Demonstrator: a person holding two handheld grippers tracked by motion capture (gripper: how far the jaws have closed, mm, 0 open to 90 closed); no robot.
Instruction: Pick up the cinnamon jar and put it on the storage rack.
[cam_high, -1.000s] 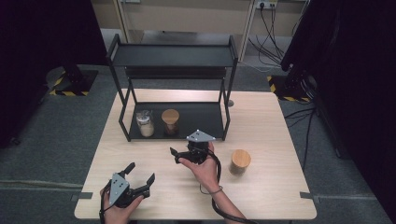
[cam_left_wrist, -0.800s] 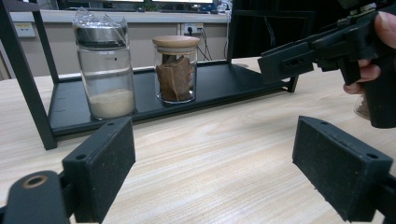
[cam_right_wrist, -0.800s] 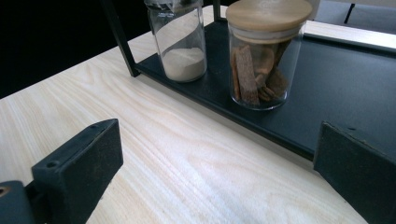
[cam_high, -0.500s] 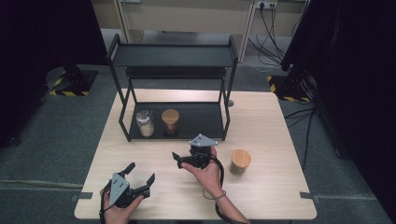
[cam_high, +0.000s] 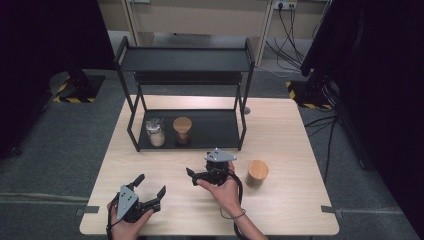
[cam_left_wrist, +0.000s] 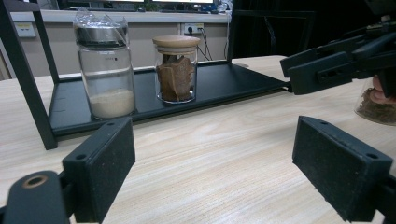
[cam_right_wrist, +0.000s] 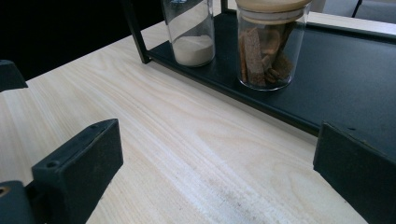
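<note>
On the lower shelf of a black rack (cam_high: 215, 129) stand two glass jars: one with white powder (cam_high: 155, 133) (cam_left_wrist: 105, 74) (cam_right_wrist: 189, 32), one with a wooden lid and brown sticks (cam_high: 182, 130) (cam_left_wrist: 176, 70) (cam_right_wrist: 267, 46). A third wooden-lidded jar (cam_high: 257, 173) (cam_left_wrist: 376, 105) stands on the table to the right. My left gripper (cam_high: 151, 184) (cam_left_wrist: 219, 177) rests open near the table's front left, empty. My right gripper (cam_high: 197, 175) (cam_right_wrist: 217, 172) hovers open and empty in front of the rack, left of the third jar, jaws pointing left.
The wooden table (cam_high: 290, 130) has free room on both sides of the rack. The rack's upper shelf (cam_high: 185, 60) is bare. The right gripper's jaw (cam_left_wrist: 336, 60) reaches into the left gripper view at the upper right. Cables lie on the floor behind the table.
My right gripper has drifted a little toward the near edge and to the right. The left gripper and the jars have stayed put.
</note>
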